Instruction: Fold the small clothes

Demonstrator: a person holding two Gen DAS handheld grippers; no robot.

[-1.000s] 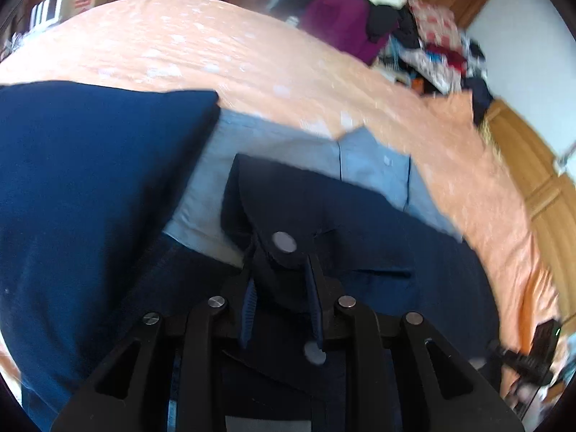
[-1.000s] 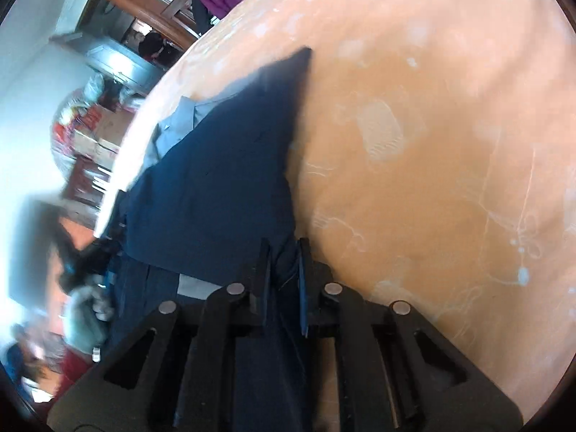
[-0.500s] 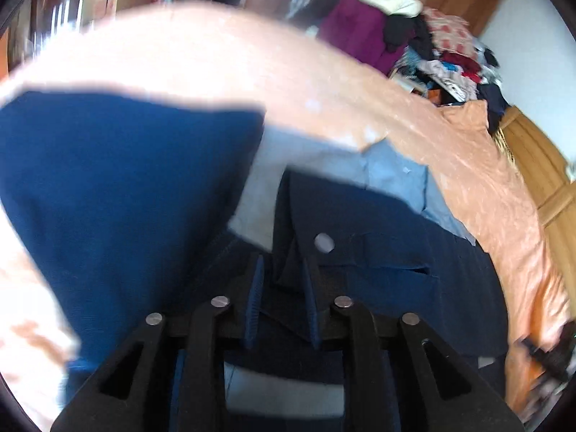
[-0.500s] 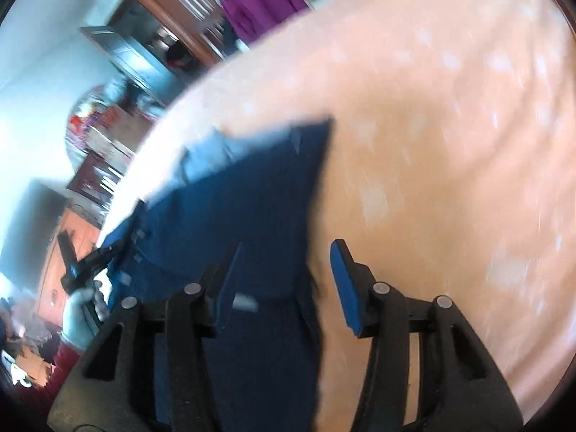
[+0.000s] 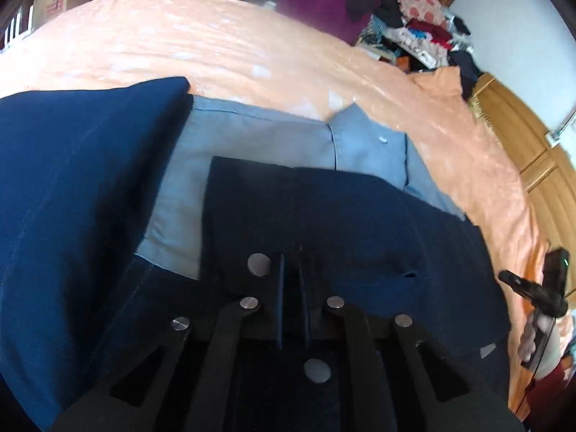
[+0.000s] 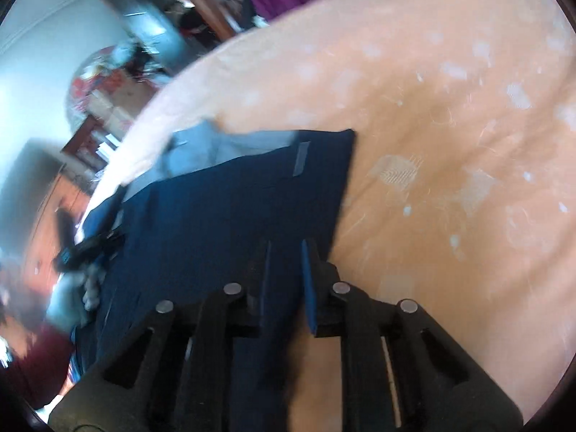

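Orange bedsheet (image 5: 252,46) carries the navy garment (image 5: 360,223): left gripper (image 5: 291,288) pinches its fold, right gripper (image 6: 284,270) slightly parted over its edge; only left view shows grey lining (image 5: 252,136) clearly.

An orange bedspread (image 5: 252,46) covers the bed. At one o'clock beyond it lies a heap of clothes (image 5: 406,25). Wooden cabinets (image 5: 532,151) stand at three o'clock.
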